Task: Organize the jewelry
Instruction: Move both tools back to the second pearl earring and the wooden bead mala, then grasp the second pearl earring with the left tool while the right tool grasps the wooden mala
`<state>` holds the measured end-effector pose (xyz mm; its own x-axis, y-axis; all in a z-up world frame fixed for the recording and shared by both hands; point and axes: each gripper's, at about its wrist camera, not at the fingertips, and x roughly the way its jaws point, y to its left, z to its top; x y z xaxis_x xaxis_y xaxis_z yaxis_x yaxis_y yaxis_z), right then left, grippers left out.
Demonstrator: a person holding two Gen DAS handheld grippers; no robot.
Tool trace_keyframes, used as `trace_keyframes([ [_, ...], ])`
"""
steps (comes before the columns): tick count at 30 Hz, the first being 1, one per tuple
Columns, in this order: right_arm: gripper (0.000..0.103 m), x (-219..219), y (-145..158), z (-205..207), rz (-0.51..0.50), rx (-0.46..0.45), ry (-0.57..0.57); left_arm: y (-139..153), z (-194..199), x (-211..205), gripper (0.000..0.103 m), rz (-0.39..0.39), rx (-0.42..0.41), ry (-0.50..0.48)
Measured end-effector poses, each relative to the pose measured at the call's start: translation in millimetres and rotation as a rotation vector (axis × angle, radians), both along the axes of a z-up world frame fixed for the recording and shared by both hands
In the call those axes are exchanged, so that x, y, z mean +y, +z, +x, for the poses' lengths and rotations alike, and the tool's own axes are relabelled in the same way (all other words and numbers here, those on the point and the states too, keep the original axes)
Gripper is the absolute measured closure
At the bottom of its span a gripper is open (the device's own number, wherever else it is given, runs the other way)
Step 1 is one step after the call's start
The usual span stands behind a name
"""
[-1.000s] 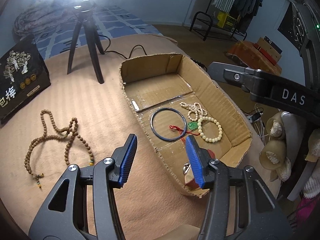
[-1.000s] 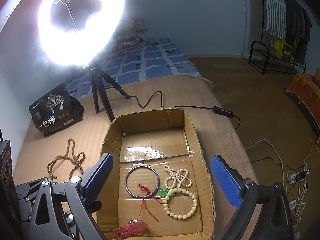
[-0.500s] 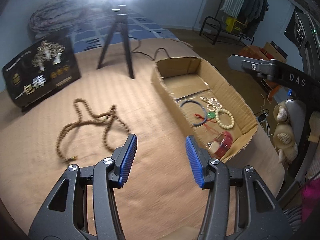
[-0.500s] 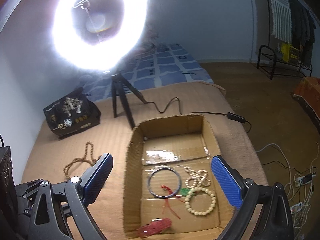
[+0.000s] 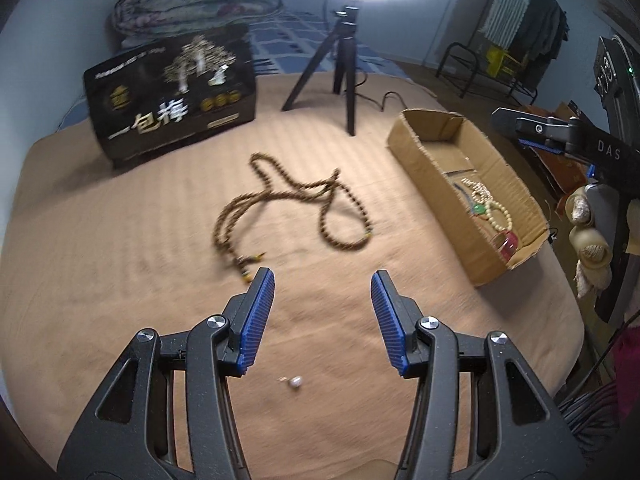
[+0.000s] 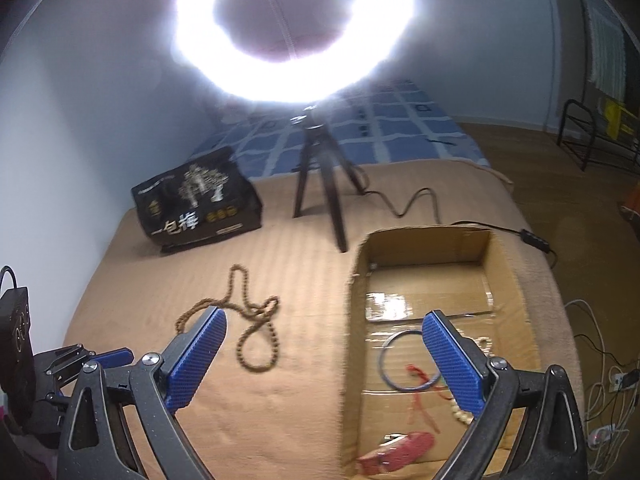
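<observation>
A tan bed holds it all. At the back stands a bright ring light on a black tripod, with a black bag to its left. A cardboard box lies on the right side of the bed. Inside it are a blue bangle, pale beads and a red strap. Long brown beads lie loose on the bed, left of the box. The left gripper hangs near them, jaws open and empty. The right gripper hangs over the box's left edge, jaws wide open and empty. A tiny pale bead lies under the left jaws.
</observation>
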<state>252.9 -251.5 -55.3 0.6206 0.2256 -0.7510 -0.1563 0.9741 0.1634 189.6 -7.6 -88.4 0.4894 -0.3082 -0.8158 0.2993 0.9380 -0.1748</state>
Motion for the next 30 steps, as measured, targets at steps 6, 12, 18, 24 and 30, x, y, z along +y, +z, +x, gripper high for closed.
trace_keyframes([
  [6,0.007,31.2,-10.5,6.6,-0.005,0.032,0.054,-10.3,-9.9,21.4,0.052,0.008,0.021,-0.01],
  [12,0.012,54.5,-27.6,14.5,-0.006,0.08,0.076,-32.8,-23.4,31.6,0.064,0.006,0.083,-0.062],
  [18,0.012,73.6,-50.3,27.4,0.023,0.141,0.078,-58.1,-39.9,18.8,0.07,0.042,0.132,-0.165],
  [24,0.01,87.8,-84.5,44.6,0.068,0.245,0.062,-65.3,-40.5,12.0,0.07,0.041,0.13,-0.202],
  [30,0.01,88.5,-104.3,57.2,0.123,0.286,0.005,-69.3,-40.0,14.1,0.07,0.057,0.125,-0.227],
])
